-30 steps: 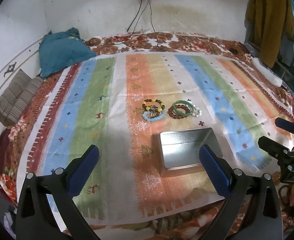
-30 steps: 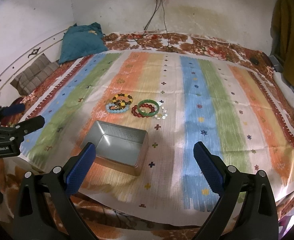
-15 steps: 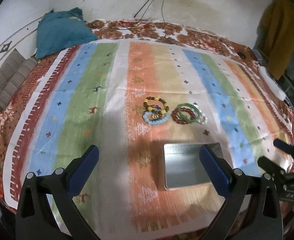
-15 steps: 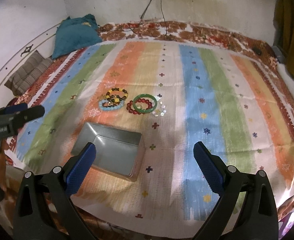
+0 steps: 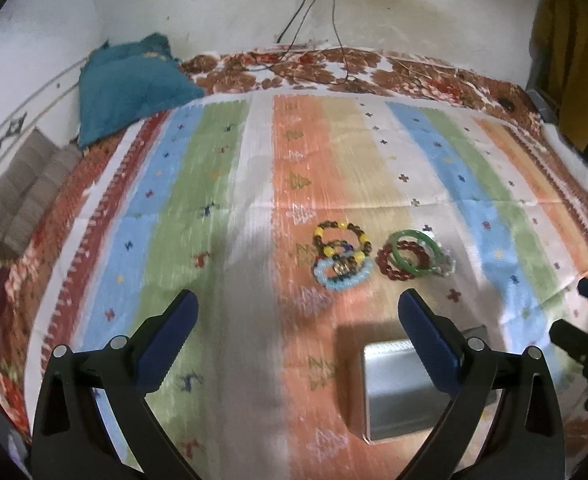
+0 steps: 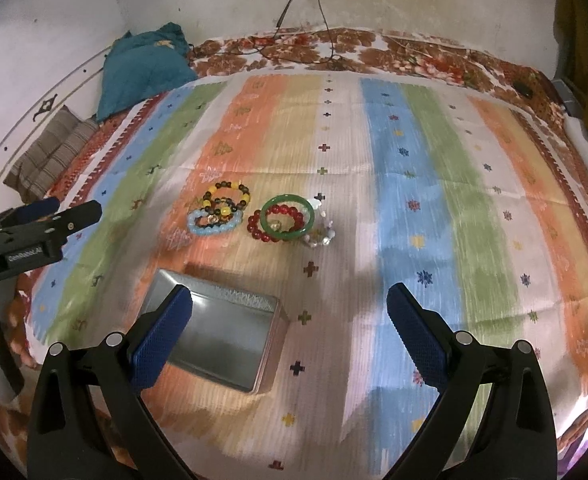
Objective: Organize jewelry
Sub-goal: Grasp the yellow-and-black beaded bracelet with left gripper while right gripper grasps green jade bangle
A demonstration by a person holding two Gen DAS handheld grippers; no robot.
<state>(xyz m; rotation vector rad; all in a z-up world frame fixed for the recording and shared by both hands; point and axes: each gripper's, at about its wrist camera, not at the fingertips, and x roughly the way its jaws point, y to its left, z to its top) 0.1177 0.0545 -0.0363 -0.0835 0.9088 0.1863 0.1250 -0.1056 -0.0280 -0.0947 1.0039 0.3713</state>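
Several bracelets lie together on the striped cloth: a yellow-and-dark beaded bracelet, a pale blue bead bracelet, a green bangle over a red bead bracelet, and a clear bead bracelet. An open metal tin sits nearer than them. My left gripper is open and empty, left of the tin. My right gripper is open and empty above the tin's right side.
The striped cloth covers a floral bedspread. A teal pillow and a striped cushion lie at the far left. Cables hang on the wall. Clothes hang at the right.
Both grippers have moved forward over the cloth toward the bracelets, so the tin and bracelets sit lower and larger in both views. Both stay open.
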